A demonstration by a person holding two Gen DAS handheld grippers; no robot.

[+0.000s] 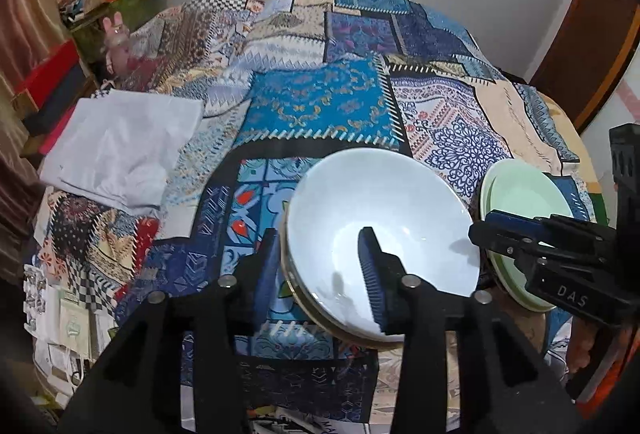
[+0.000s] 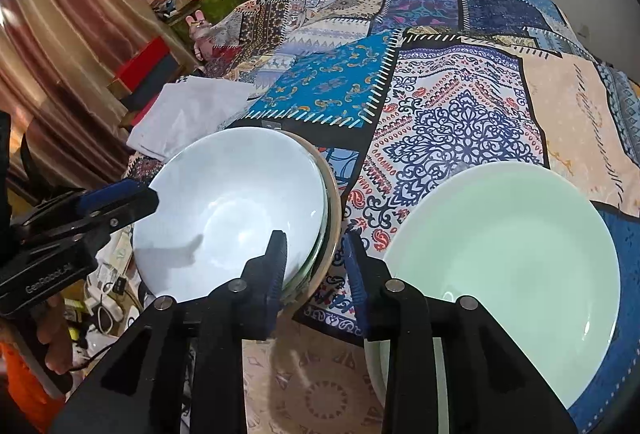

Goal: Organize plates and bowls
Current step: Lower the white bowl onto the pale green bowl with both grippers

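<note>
Left wrist: white bowl's (image 1: 380,234) rim between the parted jaws.

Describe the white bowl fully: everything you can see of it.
The white bowl is wide, round and glossy, ceramic by its look, its inside empty and plain with soft reflections. It sits upright as the top of a stack of bowls whose rims show under it, the lowest tan-edged, on a patchwork cloth. The left gripper straddles its near rim, one finger inside, one outside, the pads apart from the wall. Green plates lie beside it, not touching.
</note>
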